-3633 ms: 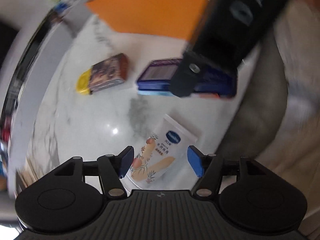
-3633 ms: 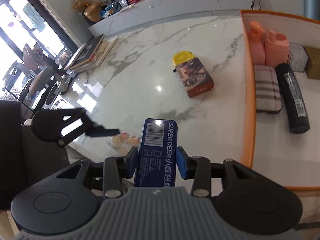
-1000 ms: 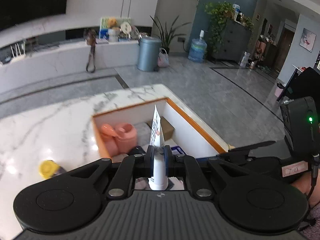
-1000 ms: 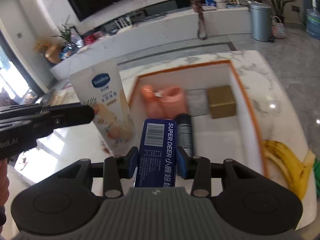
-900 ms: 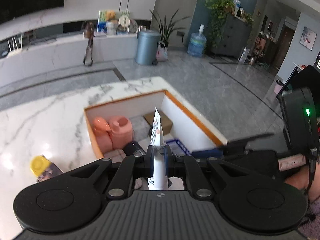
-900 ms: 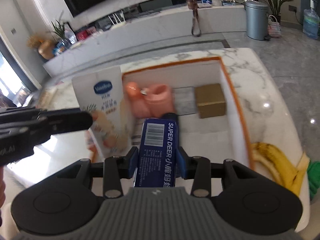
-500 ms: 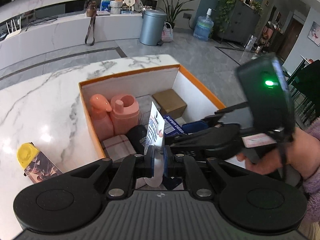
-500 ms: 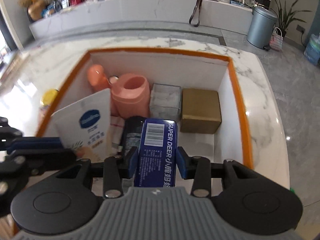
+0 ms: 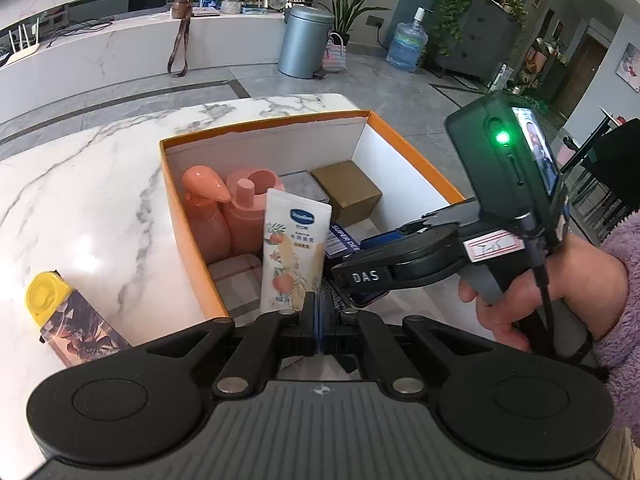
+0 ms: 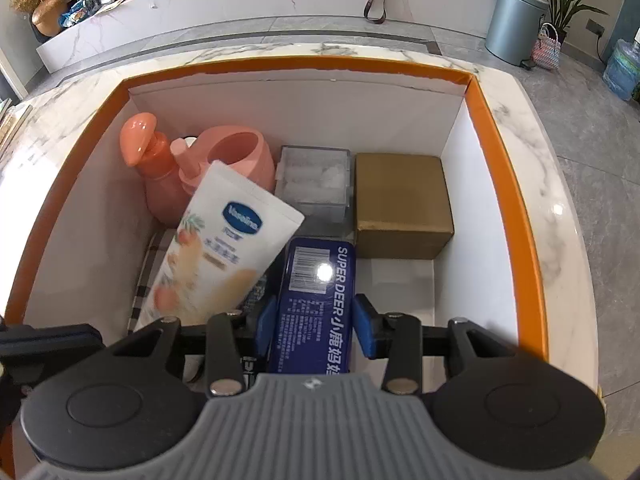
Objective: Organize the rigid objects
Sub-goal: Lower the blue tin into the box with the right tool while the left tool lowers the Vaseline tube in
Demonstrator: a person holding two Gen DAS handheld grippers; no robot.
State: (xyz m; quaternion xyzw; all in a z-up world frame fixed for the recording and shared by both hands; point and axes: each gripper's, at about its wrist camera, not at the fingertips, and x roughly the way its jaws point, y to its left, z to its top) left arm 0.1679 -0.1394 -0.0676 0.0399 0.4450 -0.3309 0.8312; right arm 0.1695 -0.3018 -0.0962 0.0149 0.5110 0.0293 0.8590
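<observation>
Right wrist view: our right hand-held gripper (image 10: 314, 330) pinches the blue box (image 10: 316, 300); dropped now, it could topple the lotion tube (image 10: 224, 240) beside it.

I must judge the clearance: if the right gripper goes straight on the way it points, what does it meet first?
Probably the bare white floor of the orange box, before the brown carton; its blue Super Deer box would touch first. Depth is unclear.
</observation>
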